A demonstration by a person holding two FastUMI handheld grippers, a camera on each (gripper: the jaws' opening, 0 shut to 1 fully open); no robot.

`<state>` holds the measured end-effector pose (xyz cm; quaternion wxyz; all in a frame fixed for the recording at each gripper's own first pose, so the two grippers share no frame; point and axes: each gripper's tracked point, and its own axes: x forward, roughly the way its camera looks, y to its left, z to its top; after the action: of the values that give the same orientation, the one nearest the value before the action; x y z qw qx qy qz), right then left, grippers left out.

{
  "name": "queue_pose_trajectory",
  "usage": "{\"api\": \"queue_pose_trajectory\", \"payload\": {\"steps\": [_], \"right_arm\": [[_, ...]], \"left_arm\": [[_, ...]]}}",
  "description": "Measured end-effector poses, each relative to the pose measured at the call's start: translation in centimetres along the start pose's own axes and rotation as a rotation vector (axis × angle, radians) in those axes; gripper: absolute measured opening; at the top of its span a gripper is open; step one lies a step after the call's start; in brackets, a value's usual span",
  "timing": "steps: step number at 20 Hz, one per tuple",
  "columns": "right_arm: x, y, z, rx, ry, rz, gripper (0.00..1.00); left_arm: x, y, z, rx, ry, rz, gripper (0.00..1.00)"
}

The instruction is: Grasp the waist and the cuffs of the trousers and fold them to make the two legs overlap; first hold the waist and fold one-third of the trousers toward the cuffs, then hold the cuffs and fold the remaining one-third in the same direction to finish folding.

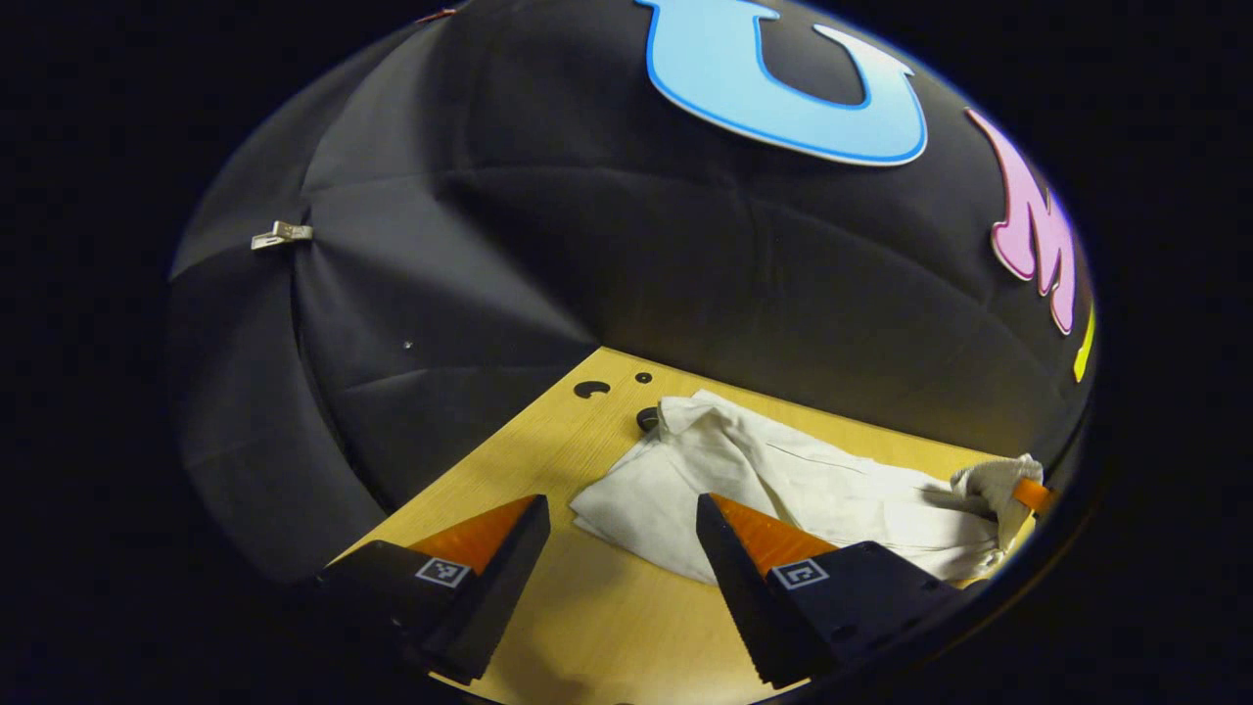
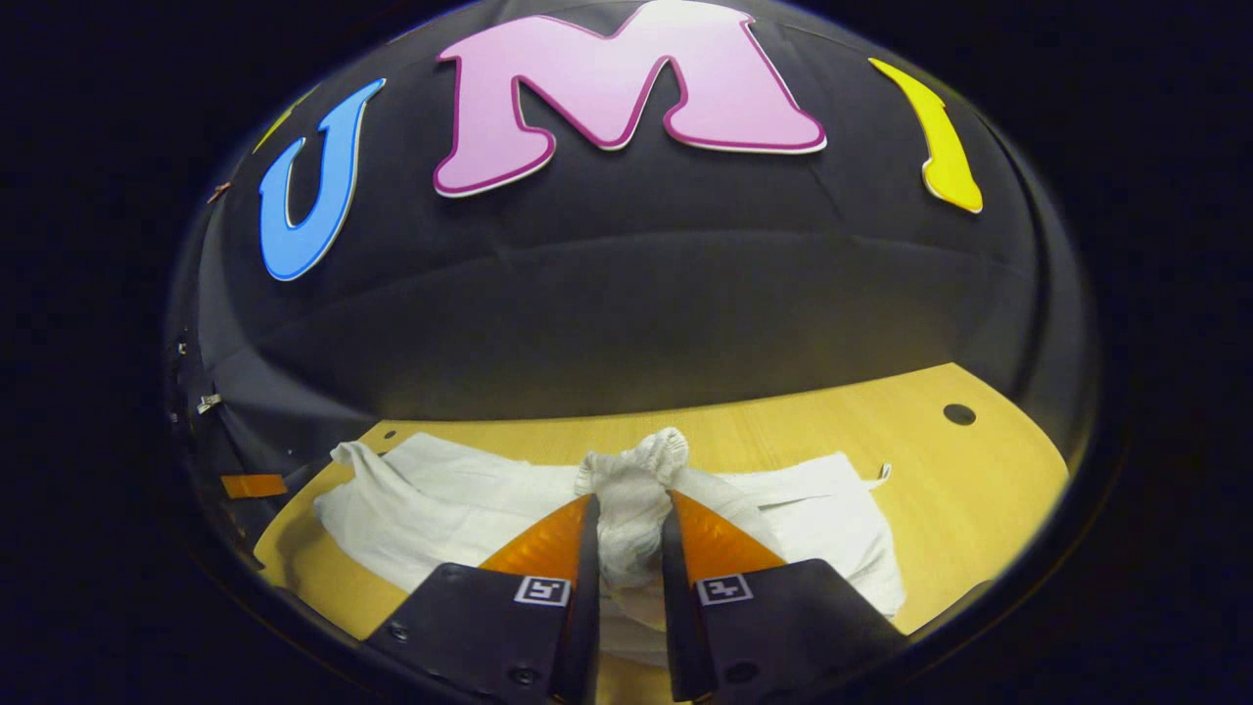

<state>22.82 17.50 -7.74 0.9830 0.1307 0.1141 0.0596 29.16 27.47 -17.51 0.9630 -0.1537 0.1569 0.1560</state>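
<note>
The white trousers [image 1: 783, 480] lie crumpled on the wooden table [image 1: 607, 607]. In the left gripper view, my left gripper [image 1: 619, 504] stands open just above the table at the trousers' near corner, with its right finger over the cloth and nothing between the fingers. At the far right of that view, the right gripper [image 1: 1023, 493] holds a bunch of cloth. In the right gripper view, my right gripper [image 2: 631, 499] is shut on a gathered, bunched edge of the trousers [image 2: 440, 509], lifted a little. The rest of the cloth spreads out to both sides.
The black cloth wall [image 1: 685, 274] closes the table's far side. Small holes [image 1: 590, 389] sit in the tabletop near the trousers, and another hole [image 2: 959, 413] lies on bare wood at the right. A metal clip [image 1: 282, 235] hangs on the wall.
</note>
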Motion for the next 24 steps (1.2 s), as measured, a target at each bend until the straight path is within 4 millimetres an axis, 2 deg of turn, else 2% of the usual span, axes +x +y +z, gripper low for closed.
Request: {"api": "queue_pose_trajectory", "payload": {"steps": [3,5,6,7,8,9,10,12,14,16,17,19,20,21,22,23,24], "right_arm": [[-0.4,2.0,-1.3,0.030,0.032,0.067,0.47],[-1.3,2.5,-2.0,0.012,0.056,0.080,0.71],[-1.6,1.6,-2.4,-0.019,0.069,0.049,0.82],[-2.5,0.4,-2.2,-0.044,0.067,0.021,0.97],[-3.3,-0.4,-2.0,-0.049,0.059,-0.001,0.99],[-4.4,-1.4,-1.8,-0.036,0.055,-0.014,0.92],[-5.5,-2.1,-1.5,-0.020,0.056,-0.026,0.99],[-7.9,-4.6,-1.8,-0.063,0.077,-0.060,0.98],[-10.2,-7.0,-2.0,-0.143,0.095,-0.110,0.99],[-12.3,-8.0,-1.9,-0.160,0.109,-0.125,0.98],[-13.4,-8.4,-2.1,-0.150,0.119,-0.128,0.98],[-15.6,-8.7,-2.6,-0.126,0.150,-0.136,0.99],[-16.5,-9.0,-2.8,-0.128,0.166,-0.146,0.99],[-17.3,-9.2,-2.8,-0.130,0.177,-0.156,0.99],[-18.3,-9.2,-2.6,-0.128,0.183,-0.161,0.98],[-19.2,-9.2,-2.5,-0.126,0.188,-0.163,0.98],[-20.0,-9.3,-2.2,-0.126,0.191,-0.172,0.99]], "left_arm": [[3.2,0.5,-1.0,0.026,0.044,0.016,0.96],[4.7,0.6,-1.6,0.064,0.061,0.037,0.96],[5.5,0.8,-1.8,0.081,0.056,0.052,0.95],[6.1,0.9,-2.2,0.095,0.064,0.066,0.95],[6.4,1.0,-2.5,0.101,0.069,0.077,0.96],[6.8,1.2,-2.8,0.098,0.071,0.089,0.95],[7.0,1.3,-3.1,0.086,0.079,0.096,0.95],[7.4,1.4,-4.2,0.058,0.102,0.103,0.95],[7.5,1.5,-4.3,0.080,0.110,0.105,0.98],[7.4,1.2,-4.7,0.142,0.141,0.098,0.99],[7.5,0.3,-5.0,0.151,0.161,0.064,0.97],[7.7,-0.5,-5.1,0.181,0.189,0.041,0.76],[7.8,-0.9,-5.2,0.186,0.195,0.038,0.70],[7.7,-1.3,-5.3,0.191,0.202,0.037,0.55],[7.8,-1.6,-5.4,0.197,0.208,0.029,0.53],[7.8,-1.8,-5.6,0.206,0.215,0.036,0.35],[7.7,-2.1,-5.9,0.206,0.224,0.030,0.34]]}}
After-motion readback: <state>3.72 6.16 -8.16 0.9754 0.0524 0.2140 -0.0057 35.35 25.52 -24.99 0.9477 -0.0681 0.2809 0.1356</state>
